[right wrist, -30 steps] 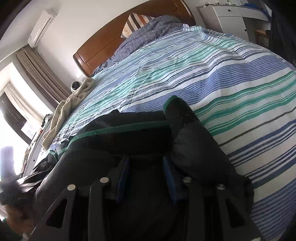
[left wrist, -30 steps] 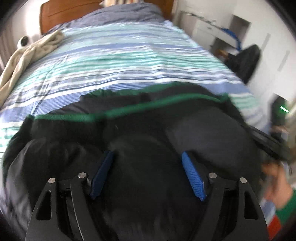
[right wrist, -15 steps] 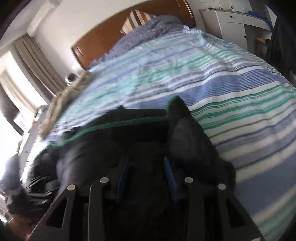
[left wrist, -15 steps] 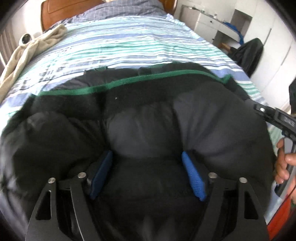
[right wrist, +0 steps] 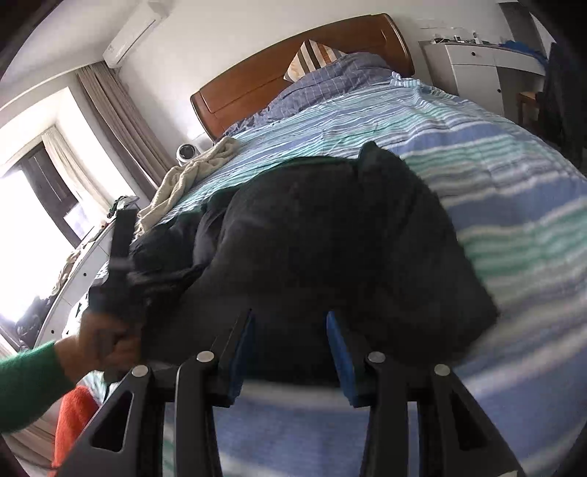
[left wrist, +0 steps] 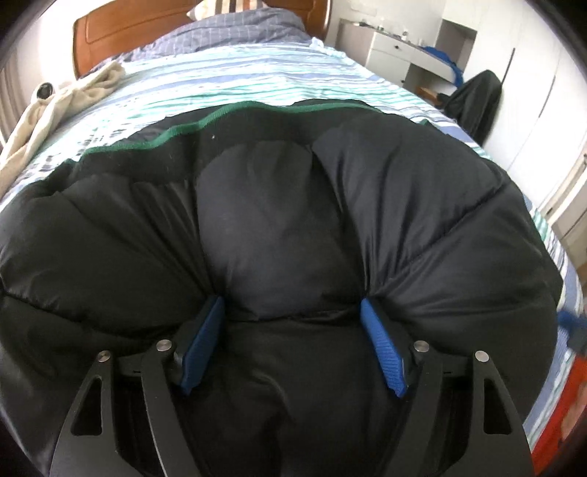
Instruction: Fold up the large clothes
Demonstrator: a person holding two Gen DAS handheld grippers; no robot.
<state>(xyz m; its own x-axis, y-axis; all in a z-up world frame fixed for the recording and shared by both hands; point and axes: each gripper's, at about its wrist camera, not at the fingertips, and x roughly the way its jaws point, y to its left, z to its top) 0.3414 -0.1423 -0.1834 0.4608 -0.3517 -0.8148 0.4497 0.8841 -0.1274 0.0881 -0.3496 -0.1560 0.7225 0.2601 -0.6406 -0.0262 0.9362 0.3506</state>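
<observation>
Jacket [left wrist: 279, 227] now lies flatter across the striped bed [left wrist: 227, 84] than a second ago, right gripper [right wrist: 290, 352] has let go, fingers apart at its near edge; left gripper [left wrist: 290, 341] still clamps a thick fold. Mid-fold; next release left, regrip for second fold

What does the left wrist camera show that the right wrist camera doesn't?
Only the left wrist view shows the jacket's green trim and the left gripper with padding bulging between its fingers. Only the right wrist view shows the window, the air conditioner, a hand in a green sleeve, and the right gripper at the jacket's edge. Both show the black jacket, striped bed, headboard and beige towel.
</observation>
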